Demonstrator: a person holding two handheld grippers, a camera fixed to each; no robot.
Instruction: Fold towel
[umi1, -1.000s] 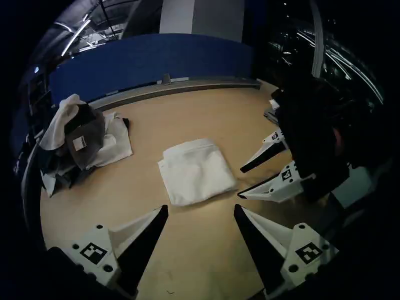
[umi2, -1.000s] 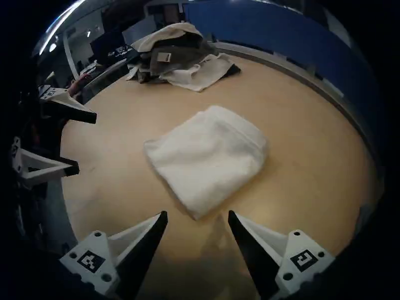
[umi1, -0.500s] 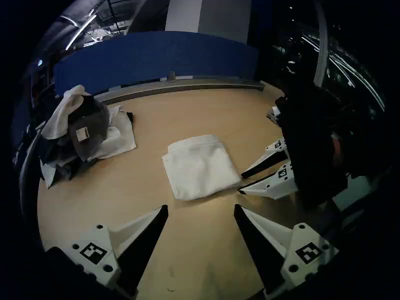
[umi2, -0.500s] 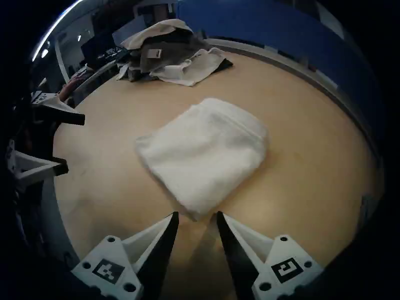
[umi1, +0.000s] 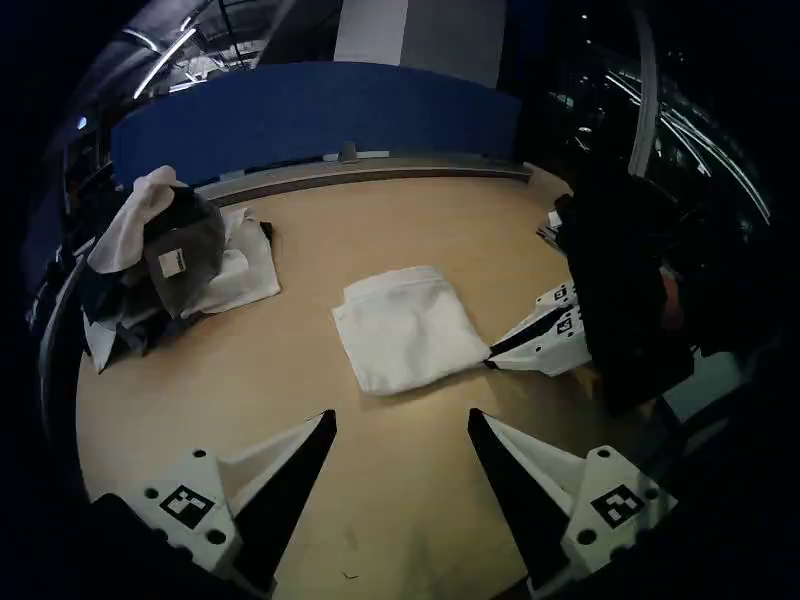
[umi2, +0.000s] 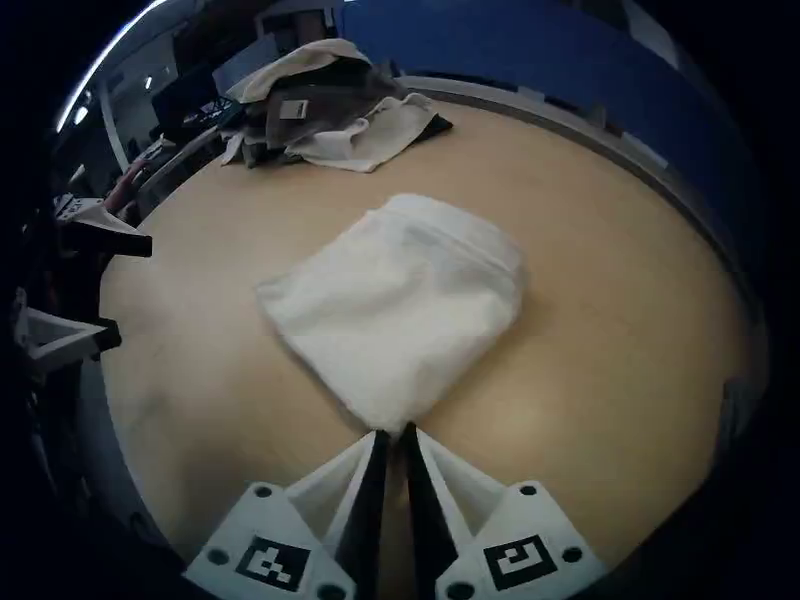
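A white towel (umi1: 410, 330) lies folded into a thick rectangle in the middle of the round wooden table (umi1: 400, 215). In the right gripper view the same towel (umi2: 395, 300) lies just ahead of my right gripper (umi2: 392, 440), whose fingers have come together on its nearest corner. The left gripper view shows that right gripper (umi1: 492, 357) touching the towel's right corner. My left gripper (umi1: 400, 440) hovers open over bare wood, short of the towel's near edge, and its fingers (umi2: 110, 242) show at the left rim of the right gripper view.
A heap of white and grey cloths (umi1: 175, 265) sits at the table's far left, also visible as the cloth heap (umi2: 330, 115). A blue partition (umi1: 300, 115) runs behind the table. A dark sleeve (umi1: 630, 290) holds the right gripper.
The right gripper's fingers went from wide open to closed on the towel's near corner while moving in. The left gripper stayed open and drifted slightly.
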